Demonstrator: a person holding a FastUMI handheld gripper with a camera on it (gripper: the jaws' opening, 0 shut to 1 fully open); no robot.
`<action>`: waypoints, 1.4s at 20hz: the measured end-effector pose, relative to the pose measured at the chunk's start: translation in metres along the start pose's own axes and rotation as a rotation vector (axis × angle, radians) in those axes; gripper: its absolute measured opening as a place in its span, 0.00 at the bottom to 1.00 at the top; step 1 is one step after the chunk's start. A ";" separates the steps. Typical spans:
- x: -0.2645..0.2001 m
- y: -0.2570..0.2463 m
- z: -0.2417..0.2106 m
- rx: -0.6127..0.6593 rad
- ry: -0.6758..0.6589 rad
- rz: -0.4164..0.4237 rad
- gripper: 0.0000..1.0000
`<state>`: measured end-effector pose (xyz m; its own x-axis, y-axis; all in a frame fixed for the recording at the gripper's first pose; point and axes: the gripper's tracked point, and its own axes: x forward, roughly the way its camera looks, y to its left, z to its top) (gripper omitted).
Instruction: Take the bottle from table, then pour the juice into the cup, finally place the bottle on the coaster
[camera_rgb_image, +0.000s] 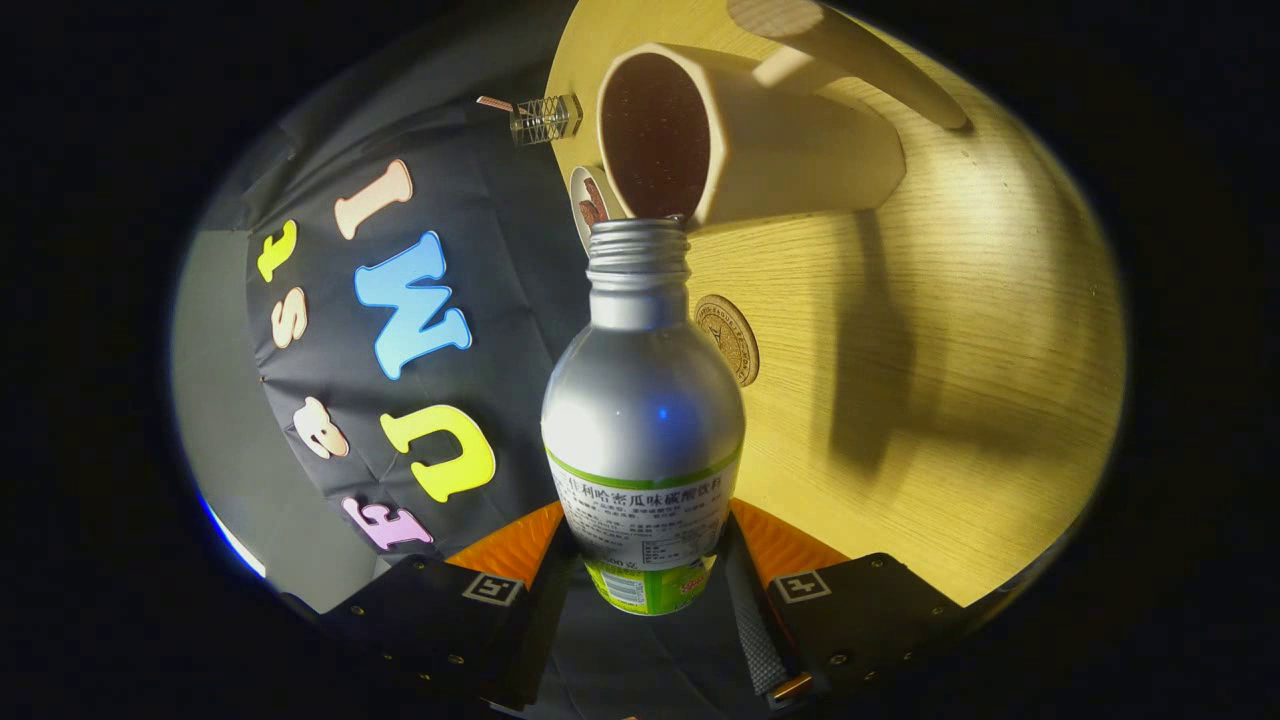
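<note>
The tongs (648, 575) are clenched on the lower body of the silver bottle (645, 420), one finger pressing each side of its labelled base. The bottle's long axis runs straight ahead from the fingers, its open threaded neck pointing at the cream cup (745, 140) and reaching the cup's lower rim. The cup's dark mouth faces the bottle. Beside the bottle's shoulder lies a round coaster (728, 338) on the wooden tabletop (950, 400). A small clear container (545, 118) sits beyond the cup, at the tabletop's edge.
</note>
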<state>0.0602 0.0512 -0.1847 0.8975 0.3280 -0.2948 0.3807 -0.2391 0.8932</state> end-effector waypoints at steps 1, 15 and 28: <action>0.000 0.001 0.001 0.006 0.000 0.001 0.76; 0.002 0.020 0.002 0.087 0.024 0.006 0.76; -0.004 0.040 0.003 0.188 0.034 0.027 0.76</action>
<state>0.0727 0.0379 -0.1493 0.9010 0.3494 -0.2572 0.3946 -0.4135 0.8206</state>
